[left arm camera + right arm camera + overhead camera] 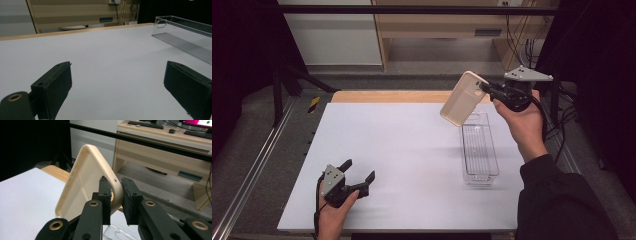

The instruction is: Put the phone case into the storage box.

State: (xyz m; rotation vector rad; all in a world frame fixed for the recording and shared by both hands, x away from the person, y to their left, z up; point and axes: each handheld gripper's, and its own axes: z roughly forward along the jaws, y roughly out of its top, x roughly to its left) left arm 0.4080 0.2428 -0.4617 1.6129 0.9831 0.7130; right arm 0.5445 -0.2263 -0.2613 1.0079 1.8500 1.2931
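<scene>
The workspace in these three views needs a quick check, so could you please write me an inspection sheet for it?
Surface: white table top, flat, with a wooden strip along its far edge.
Job's things: beige phone case, held tilted in the air above the far end of the clear plastic bin, which stands on the right of the table with nothing seen inside.
Clutter: nothing seen on the table.
Grippers: right gripper shut on the phone case's corner; left gripper open, low at the near left of the table.
Cables: one trails from each gripper; more hang by the desk behind.
Surroundings: wooden desk, metal frame, dark curtains.
</scene>
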